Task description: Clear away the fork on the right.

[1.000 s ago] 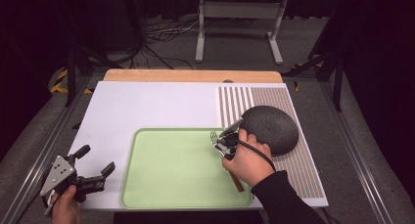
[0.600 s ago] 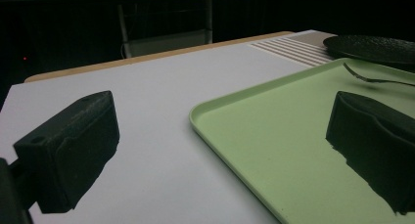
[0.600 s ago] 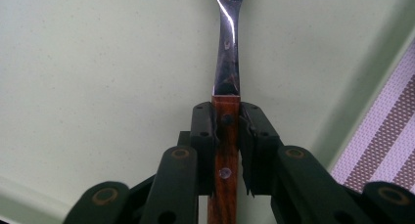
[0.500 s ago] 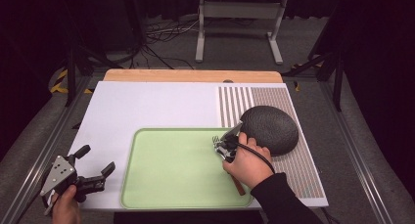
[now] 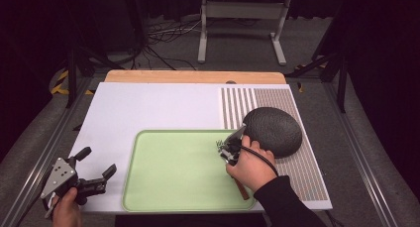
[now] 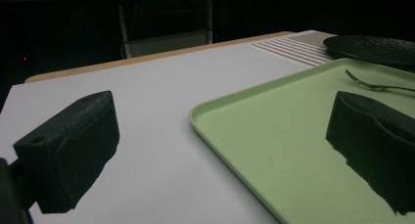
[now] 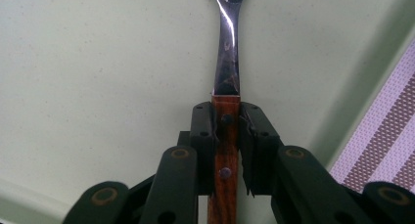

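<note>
Right gripper (image 7: 226, 131) clamped on fork (image 7: 226, 62) by its wooden handle, tines over right part of green tray (image 5: 163, 182), just beside dark plate (image 5: 272, 130) on striped mat (image 5: 302, 172). Left gripper (image 5: 94, 170) jaws apart, holding nothing, over white board (image 5: 148, 108) left of tray.

The table (image 5: 163, 77) has a light wooden top, visible as a strip along its far edge. A white sheet (image 5: 153, 110) covers most of that top. A striped placemat (image 5: 307, 172) (brown and white bands) lies at the right end of the sheet. A pale green tray (image 5: 173, 172) lies flat on the white sheet near the front edge, just beside the placemat. A dark round plate (image 5: 273, 130) rests on the placemat, close to the tray's far right corner.
</note>
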A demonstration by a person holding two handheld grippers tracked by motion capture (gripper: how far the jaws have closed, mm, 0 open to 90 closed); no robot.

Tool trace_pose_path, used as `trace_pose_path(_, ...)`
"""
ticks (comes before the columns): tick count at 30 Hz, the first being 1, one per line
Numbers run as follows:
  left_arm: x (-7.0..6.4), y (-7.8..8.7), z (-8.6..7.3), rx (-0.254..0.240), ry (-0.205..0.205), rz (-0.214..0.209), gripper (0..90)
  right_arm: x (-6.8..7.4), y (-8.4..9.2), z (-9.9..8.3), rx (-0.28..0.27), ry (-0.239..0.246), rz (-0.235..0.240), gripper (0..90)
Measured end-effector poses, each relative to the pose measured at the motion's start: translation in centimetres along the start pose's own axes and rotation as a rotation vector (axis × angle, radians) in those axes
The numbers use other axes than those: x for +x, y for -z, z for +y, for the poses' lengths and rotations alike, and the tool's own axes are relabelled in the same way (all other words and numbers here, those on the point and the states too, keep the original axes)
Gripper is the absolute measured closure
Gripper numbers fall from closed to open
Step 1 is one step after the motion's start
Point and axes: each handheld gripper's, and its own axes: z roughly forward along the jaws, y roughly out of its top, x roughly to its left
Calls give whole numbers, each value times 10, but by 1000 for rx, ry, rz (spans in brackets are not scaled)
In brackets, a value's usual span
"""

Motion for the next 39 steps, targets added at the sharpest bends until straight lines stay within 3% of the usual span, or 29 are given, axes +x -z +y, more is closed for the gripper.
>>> trace_pose_path(5, 0, 0, 0, 0, -1, -1, 0, -1, 0, 0, 3, -2, 3, 771)
trace_pose_path(10, 0, 0, 0, 0, 0, 0, 0, -3, 1, 0, -28, 13, 24, 664)
trace_pose_path(15, 0, 0, 0, 0, 1, 0, 0, -4, 6, 1, -90, 60, 38, 547)
trace_pose_path(19, 0, 0, 0, 0, 0, -1, 0, -5, 11, 2, -214, 151, 53, 320)
trace_pose_path(21, 0, 0, 0, 0, -1, -2, 0, -6, 11, 5, -298, 249, 62, 212)
trace_pose_path(23, 0, 0, 0, 0, 0, -1, 0, -7, 11, 6, -351, 317, 62, 172)
trace_pose_path(27, 0, 0, 0, 0, 0, -1, 0, -11, 12, 9, -411, 374, 82, 179)
trace_pose_path(32, 0, 0, 0, 2, 1, -4, 0, -15, 9, 13, -484, 388, 143, 246)
trace_pose_path(39, 0, -1, 0, 1, 3, -2, 0, -15, -1, 16, -495, 391, 171, 549)
